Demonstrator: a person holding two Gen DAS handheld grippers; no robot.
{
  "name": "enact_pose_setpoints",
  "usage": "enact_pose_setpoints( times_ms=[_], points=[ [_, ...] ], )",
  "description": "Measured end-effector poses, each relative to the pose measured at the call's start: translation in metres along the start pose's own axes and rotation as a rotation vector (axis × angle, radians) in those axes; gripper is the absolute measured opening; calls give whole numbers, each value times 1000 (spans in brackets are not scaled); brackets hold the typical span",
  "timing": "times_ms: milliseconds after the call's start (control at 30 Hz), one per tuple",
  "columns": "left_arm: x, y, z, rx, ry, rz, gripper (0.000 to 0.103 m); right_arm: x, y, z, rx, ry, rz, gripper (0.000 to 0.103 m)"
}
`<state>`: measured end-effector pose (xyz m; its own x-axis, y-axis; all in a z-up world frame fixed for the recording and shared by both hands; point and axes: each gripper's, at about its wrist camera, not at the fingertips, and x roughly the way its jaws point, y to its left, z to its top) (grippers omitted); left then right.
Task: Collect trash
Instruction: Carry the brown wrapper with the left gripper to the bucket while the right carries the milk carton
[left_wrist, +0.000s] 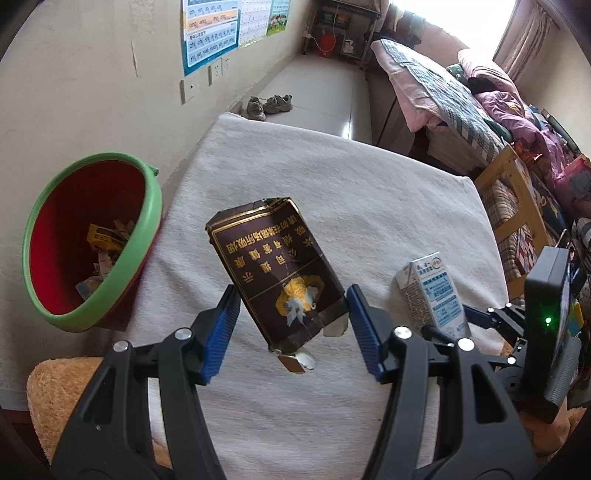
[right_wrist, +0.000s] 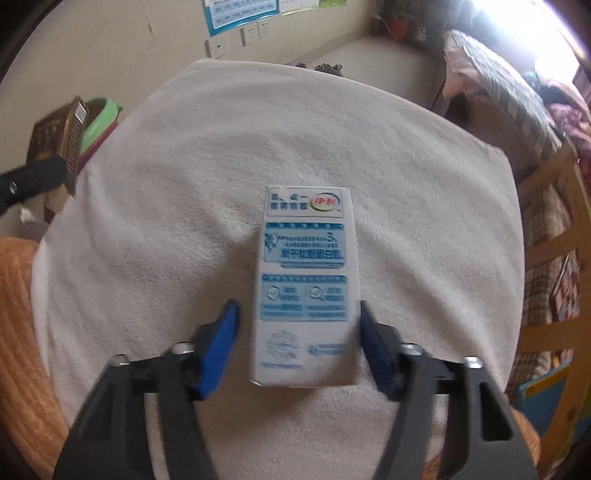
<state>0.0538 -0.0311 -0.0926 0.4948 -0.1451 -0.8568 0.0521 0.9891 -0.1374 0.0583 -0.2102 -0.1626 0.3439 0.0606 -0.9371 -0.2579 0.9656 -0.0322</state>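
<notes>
Left wrist: cigarette pack (left_wrist: 279, 273) bears gold Chinese characters.

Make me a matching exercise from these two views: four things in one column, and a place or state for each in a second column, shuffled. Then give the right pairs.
Things
1. brown cigarette pack
2. milk carton
3. red bin
4. pair of shoes

Places or states
A. on the floor beyond the table's far edge
B. standing on the white towel between the right gripper pads
C. beside the table, paper scraps inside
D. clamped in the left gripper, lifted off the towel

Pairs: 1-D, 2-B, 3-C, 4-A
</notes>
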Motion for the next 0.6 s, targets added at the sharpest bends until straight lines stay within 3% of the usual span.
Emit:
enact_pose_setpoints(
  times_ms=[267,600],
  points=[
    [-8,24,3,-53,-34,24,57,-44,18,18,-34,-143,6,50],
    [-25,72,6,-147,-83,74,57,-93,75,57,-201,-305,-1,50]
  ],
)
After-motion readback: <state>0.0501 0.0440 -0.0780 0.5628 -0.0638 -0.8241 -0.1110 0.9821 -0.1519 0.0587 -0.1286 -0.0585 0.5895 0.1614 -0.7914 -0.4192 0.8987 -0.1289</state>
